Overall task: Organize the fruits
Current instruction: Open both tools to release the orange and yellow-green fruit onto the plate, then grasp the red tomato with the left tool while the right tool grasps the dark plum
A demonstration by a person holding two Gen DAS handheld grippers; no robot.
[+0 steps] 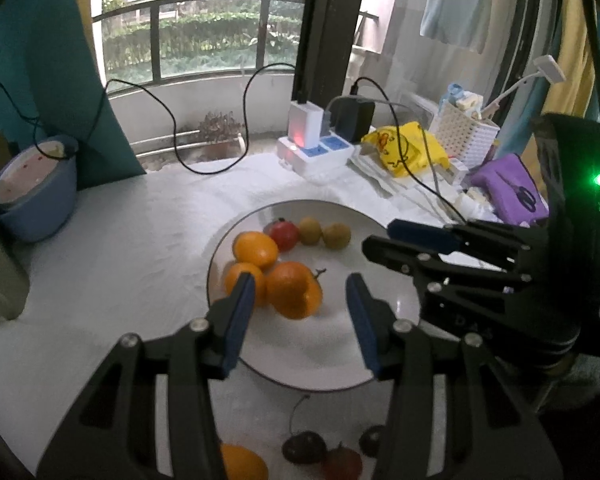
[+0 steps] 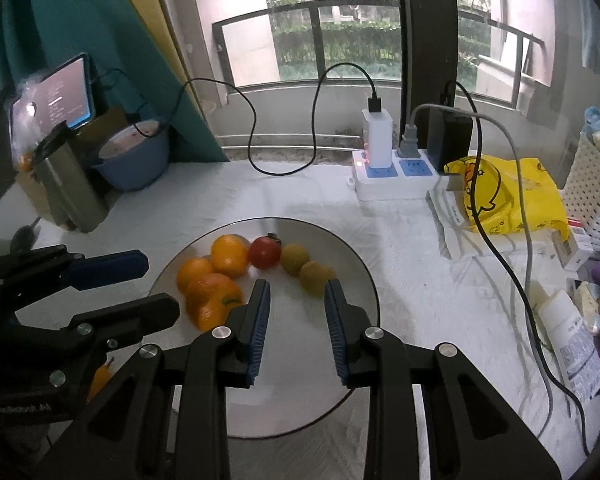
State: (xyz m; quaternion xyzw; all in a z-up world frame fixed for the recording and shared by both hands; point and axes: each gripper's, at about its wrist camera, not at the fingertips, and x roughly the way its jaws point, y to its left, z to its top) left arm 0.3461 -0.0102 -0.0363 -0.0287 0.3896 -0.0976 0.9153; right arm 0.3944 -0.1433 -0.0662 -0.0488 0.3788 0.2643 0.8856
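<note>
A white plate on the white cloth holds several fruits: three oranges, a red tomato and two yellow-green fruits. My left gripper is open and empty over the plate's near half, just in front of the oranges. My right gripper is open and empty over the plate's middle, and it shows at the right of the left wrist view. Loose on the cloth in front of the plate lie an orange, dark cherries and a small red fruit.
A power strip with chargers and trailing black cables stands behind the plate. A yellow bag, papers, a white basket and a purple cloth crowd the right. A blue bowl and a metal flask stand at the left.
</note>
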